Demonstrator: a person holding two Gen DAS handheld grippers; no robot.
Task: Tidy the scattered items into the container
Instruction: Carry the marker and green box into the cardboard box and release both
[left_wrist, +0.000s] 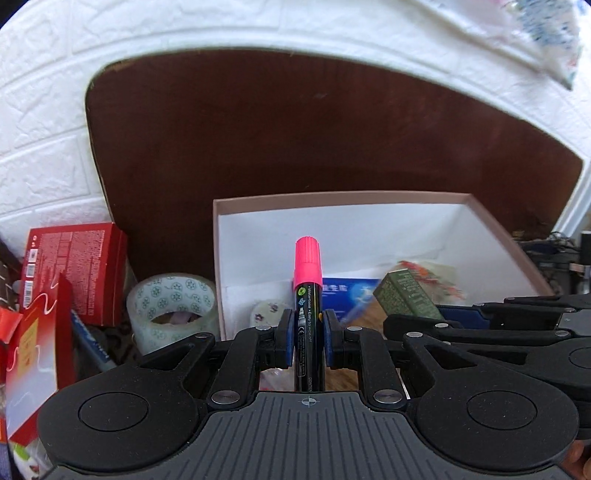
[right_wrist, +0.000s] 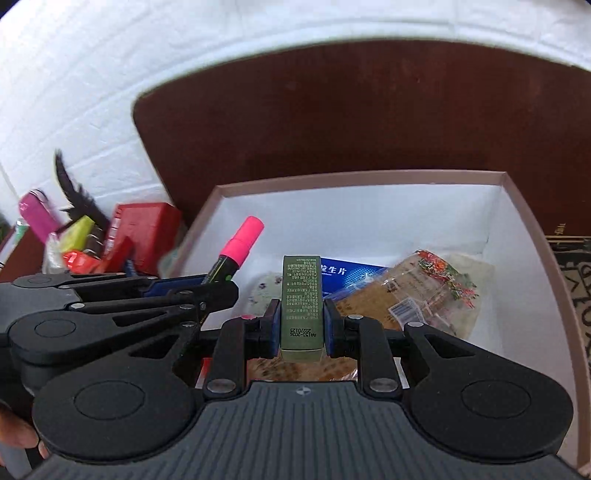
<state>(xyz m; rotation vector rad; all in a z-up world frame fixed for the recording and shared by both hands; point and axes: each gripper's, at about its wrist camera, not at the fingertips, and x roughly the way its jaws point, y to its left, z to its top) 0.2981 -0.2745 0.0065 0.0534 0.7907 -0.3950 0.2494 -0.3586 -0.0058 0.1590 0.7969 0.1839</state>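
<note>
A dark brown wooden tabletop (left_wrist: 332, 129) meets a white brick-patterned wall (left_wrist: 44, 110). The left gripper (left_wrist: 308, 332) clamps a pink-capped black marker (left_wrist: 307, 280); the right gripper (right_wrist: 301, 325) clenches a small green carton (right_wrist: 301, 295), both seemingly above the white-lined cardboard box (right_wrist: 517, 206).

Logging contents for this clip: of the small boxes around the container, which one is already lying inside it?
The blue box, flat on the container floor beside the snack packet. The green box is held above it; the red box stands outside.
</note>
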